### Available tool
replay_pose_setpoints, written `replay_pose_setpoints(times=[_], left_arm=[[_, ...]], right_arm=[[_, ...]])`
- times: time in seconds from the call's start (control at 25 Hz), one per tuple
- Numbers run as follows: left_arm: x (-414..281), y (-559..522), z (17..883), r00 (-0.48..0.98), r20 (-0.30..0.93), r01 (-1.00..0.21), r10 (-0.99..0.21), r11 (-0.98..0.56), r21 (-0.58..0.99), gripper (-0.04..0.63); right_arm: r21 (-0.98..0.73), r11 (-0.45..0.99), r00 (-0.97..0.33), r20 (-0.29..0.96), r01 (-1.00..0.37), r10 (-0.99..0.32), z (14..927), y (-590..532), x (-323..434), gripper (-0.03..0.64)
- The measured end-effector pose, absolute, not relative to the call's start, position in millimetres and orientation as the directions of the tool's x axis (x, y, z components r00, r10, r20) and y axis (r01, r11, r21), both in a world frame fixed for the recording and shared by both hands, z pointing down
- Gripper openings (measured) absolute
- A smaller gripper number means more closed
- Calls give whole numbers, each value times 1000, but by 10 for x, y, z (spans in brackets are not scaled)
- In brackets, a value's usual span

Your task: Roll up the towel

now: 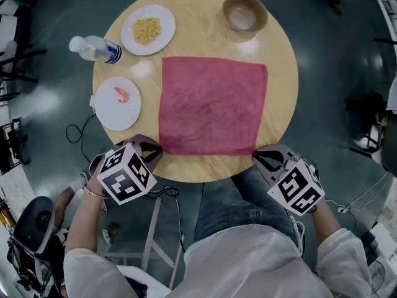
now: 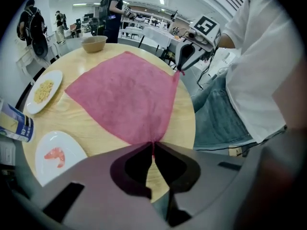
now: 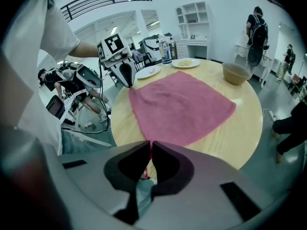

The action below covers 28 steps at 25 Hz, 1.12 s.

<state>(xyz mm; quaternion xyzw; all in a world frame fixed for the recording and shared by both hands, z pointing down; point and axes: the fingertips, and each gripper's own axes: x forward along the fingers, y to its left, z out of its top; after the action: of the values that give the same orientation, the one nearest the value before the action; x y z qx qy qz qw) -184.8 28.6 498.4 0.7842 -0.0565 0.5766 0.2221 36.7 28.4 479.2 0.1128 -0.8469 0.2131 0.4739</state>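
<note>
A pink towel (image 1: 212,104) lies spread flat on the round wooden table (image 1: 282,113). My left gripper (image 1: 155,149) is shut on the towel's near left corner, and my right gripper (image 1: 257,156) is shut on the near right corner. In the left gripper view the towel (image 2: 127,97) runs away from my jaws, and its corner is pinched at my left gripper (image 2: 153,146). The right gripper view shows the towel (image 3: 180,107) the same way, its corner caught in my right gripper (image 3: 149,145). Each view shows the other gripper at the far corner.
A plate of yellow food (image 1: 147,30), a plate with a shrimp (image 1: 118,102), a water bottle (image 1: 95,48) and a brown bowl (image 1: 244,15) stand around the towel. My legs are against the table's near edge. People stand in the room behind.
</note>
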Motion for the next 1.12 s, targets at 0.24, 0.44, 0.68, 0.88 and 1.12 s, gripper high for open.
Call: replay_pose_setpoints(times=[0.24, 0.44, 0.68, 0.88, 1.12], left_arm=[[-1808, 101, 4997, 334, 917, -412, 220, -841, 352, 21], [-1780, -38, 5030, 327, 915, -462, 234, -805, 371, 23], [-1772, -166, 5054, 313, 921, -486, 234, -793, 367, 25], [-1779, -201, 5084, 295, 928, -448, 227, -825, 344, 41], [-1795, -263, 5031, 306, 932, -383, 194, -871, 307, 101]], right_arm=[[-281, 839, -549, 835, -465, -24, 4822, 96, 432, 17], [-288, 810, -550, 833, -510, -50, 4906, 2, 468, 15], [-274, 787, -529, 845, -553, -78, 5031, -83, 525, 15], [-261, 780, -524, 846, -568, -99, 5098, -142, 486, 15], [-207, 784, -502, 851, -586, -151, 5117, -234, 506, 32]])
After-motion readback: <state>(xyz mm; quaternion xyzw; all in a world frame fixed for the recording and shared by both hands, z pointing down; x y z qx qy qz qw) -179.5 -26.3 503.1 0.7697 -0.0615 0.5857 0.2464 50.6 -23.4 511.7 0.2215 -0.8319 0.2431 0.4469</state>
